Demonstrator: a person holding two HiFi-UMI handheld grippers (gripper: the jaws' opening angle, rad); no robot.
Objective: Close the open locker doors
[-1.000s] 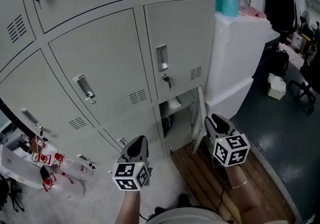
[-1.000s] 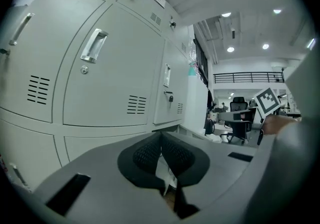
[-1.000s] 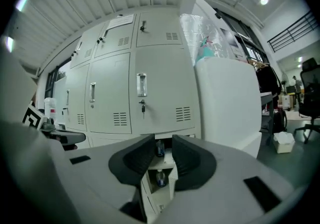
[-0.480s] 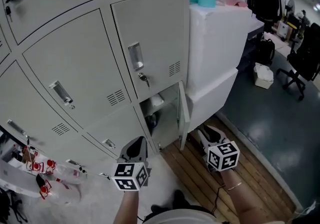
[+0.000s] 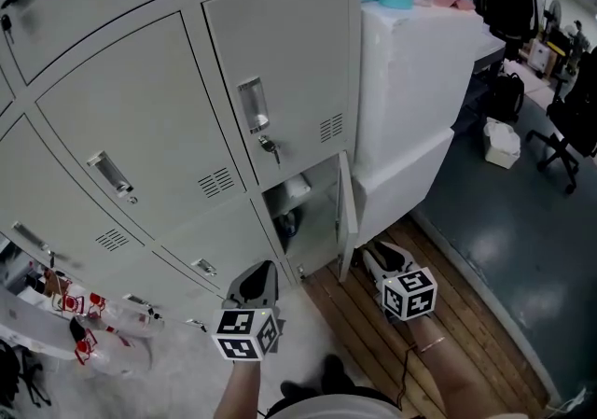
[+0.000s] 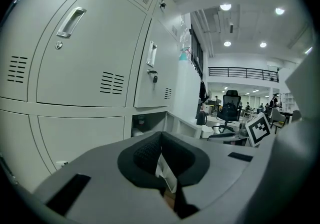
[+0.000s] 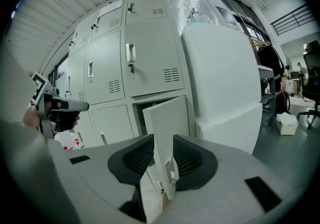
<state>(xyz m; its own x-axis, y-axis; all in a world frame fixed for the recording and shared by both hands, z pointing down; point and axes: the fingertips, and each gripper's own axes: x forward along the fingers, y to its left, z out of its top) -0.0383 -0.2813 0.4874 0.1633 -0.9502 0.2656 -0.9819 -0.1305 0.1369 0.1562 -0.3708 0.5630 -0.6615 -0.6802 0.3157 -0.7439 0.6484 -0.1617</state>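
The head view is evenly and brightly lit, with soft glare seen on the dark floor (image 5: 485, 249) at the right and the locker doors (image 5: 149, 118) bowed toward the left edge. In the left gripper view, light is thrown by round ceiling lights (image 6: 226, 7) at the upper right (slightly blown out). Both gripper views are ringed by black corners, and the near foreground is rendered soft.
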